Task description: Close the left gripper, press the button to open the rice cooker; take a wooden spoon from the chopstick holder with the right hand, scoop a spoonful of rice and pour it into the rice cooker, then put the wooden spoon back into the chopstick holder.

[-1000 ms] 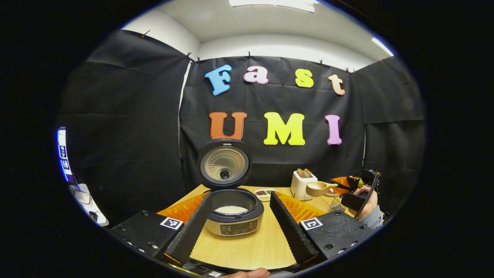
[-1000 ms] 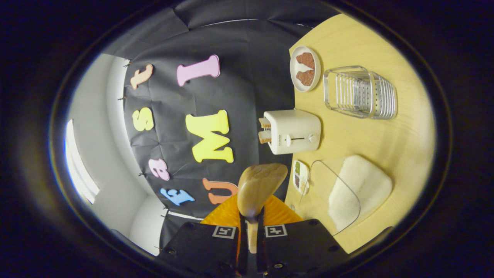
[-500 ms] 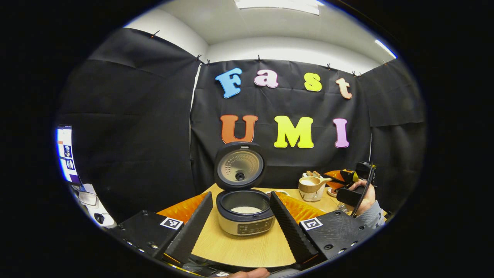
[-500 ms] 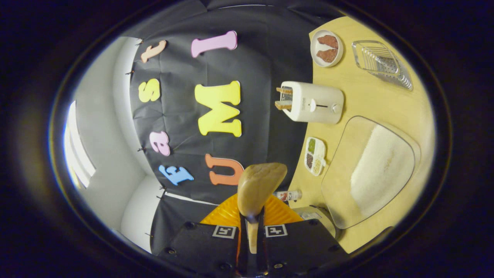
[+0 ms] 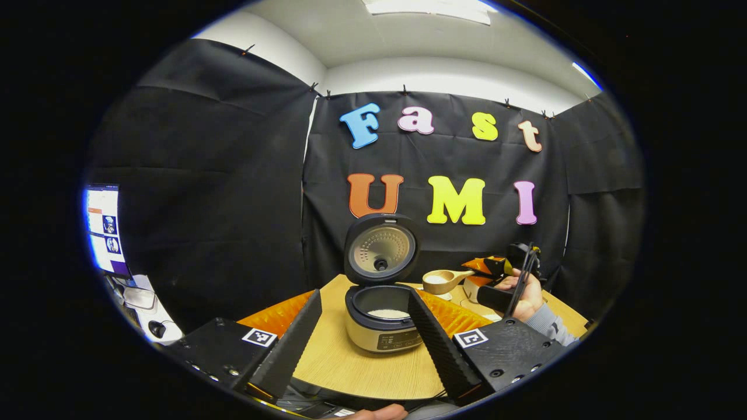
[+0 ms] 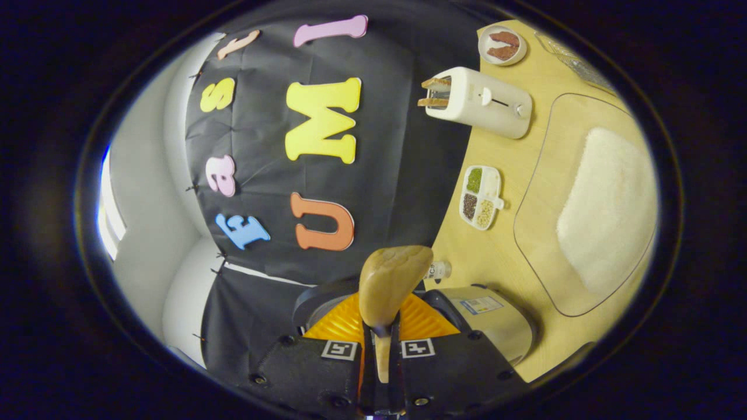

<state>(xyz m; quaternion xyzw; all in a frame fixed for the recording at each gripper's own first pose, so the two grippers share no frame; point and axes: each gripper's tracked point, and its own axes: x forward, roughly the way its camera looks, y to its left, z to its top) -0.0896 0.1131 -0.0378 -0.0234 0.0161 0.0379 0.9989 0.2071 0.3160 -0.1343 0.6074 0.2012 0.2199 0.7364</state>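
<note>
Your left tool (image 5: 365, 326) hangs low over the near edge of the bench (image 5: 373, 373) with its two fingers spread wide and nothing between them. Between those fingers you see the rice cooker (image 5: 383, 326), standing on the bench with its lid (image 5: 380, 249) tipped up and back; a shallow white layer of rice lies in the inner pot.

Your right tool (image 6: 380, 350) is clenched on the handle of the wooden spoon (image 6: 390, 286), both fingers pressing the thin stem. The right gripper view is rolled on its side, so the bench runs down its right edge. In the left gripper view the same spoon (image 5: 442, 281) is held level in the air, just right of the open lid and above the cooker's rim height, with what looks like rice in its bowl, though it is small there. A hand (image 5: 528, 294) grips the right tool behind it.

Farther along the bench sit a white toaster (image 6: 484, 102) with bread in its slots, a divided dish of grains (image 6: 481, 197), and a clear tray holding rice (image 6: 607, 210).
</note>
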